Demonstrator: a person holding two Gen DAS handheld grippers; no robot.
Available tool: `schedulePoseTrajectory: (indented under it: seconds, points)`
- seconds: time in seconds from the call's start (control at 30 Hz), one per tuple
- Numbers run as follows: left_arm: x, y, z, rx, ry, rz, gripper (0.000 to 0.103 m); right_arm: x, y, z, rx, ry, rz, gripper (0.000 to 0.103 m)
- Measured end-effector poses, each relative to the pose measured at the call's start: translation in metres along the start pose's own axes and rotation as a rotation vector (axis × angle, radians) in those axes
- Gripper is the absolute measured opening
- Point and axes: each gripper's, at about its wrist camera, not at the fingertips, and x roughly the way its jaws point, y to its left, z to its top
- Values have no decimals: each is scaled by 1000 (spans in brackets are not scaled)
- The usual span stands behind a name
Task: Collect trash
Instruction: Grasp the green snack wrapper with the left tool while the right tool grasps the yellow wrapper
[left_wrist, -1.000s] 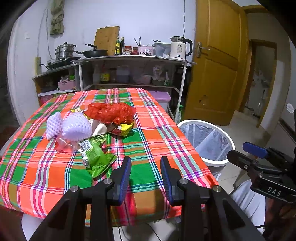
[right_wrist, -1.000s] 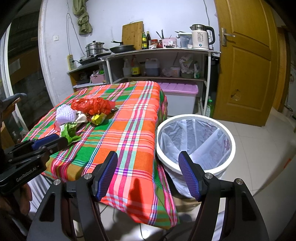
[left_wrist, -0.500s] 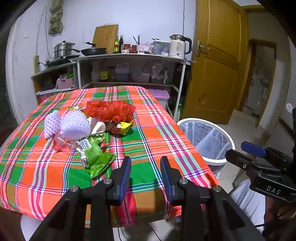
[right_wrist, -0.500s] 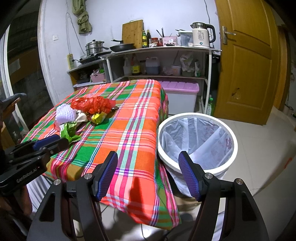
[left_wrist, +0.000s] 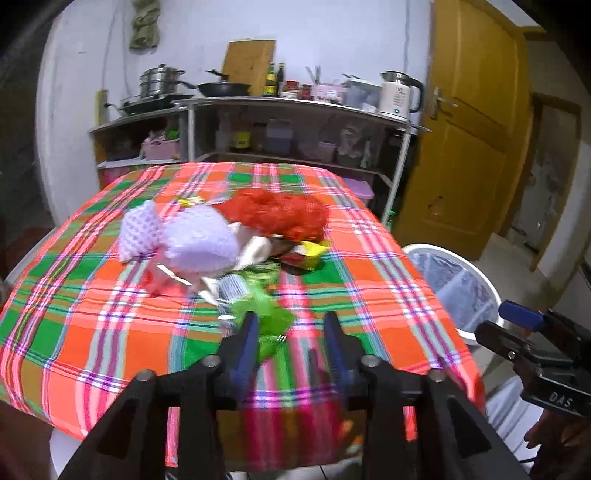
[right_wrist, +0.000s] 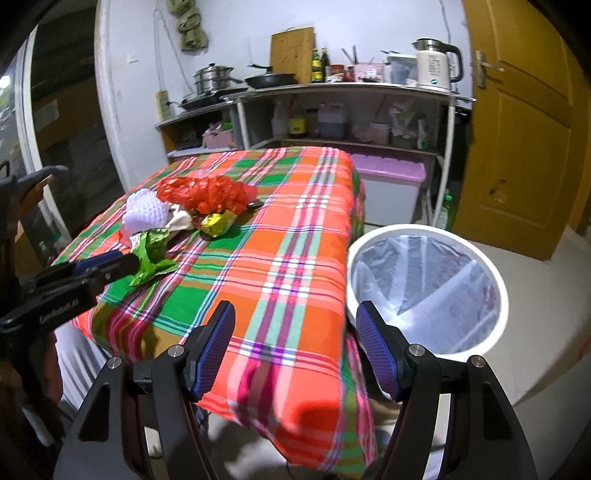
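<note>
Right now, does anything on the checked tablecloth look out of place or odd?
Yes. A pile of trash lies on the checked tablecloth: a crumpled red plastic bag, white foam fruit nets, a yellow foil wrapper and a green wrapper. Nothing looks spilled or broken.

Our left wrist view looks low across the tablecloth's (left_wrist: 92, 332) near edge toward the shelving (left_wrist: 295, 107). Our right wrist view sits farther back, off its near right corner, beside the bin (right_wrist: 495, 273). Both share tablecloth (right_wrist: 295, 258), bin (left_wrist: 476, 266) and shelving (right_wrist: 332, 86).
</note>
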Motion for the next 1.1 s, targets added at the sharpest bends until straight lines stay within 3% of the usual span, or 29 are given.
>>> schedulePoseTrajectory:
  seconds: [0.07,0.3,0.8,0.97,1.1]
  points:
    - [2,10,1,-20,-3,8,50,7,5,2,-18,14,16,69]
    - [19,35,3,-70,22,27,52,32,18,10,-46,53,41,69]
    - [58,26,5,-76,95,20,52,53,12,19,-32,84,51,69]
    - [66,28,3,-87,112,19,39,63,19,32,-58,72,83,69]
    - [62,32,3,-91,97,-2,38,80,27,45,-76,79,120,69]
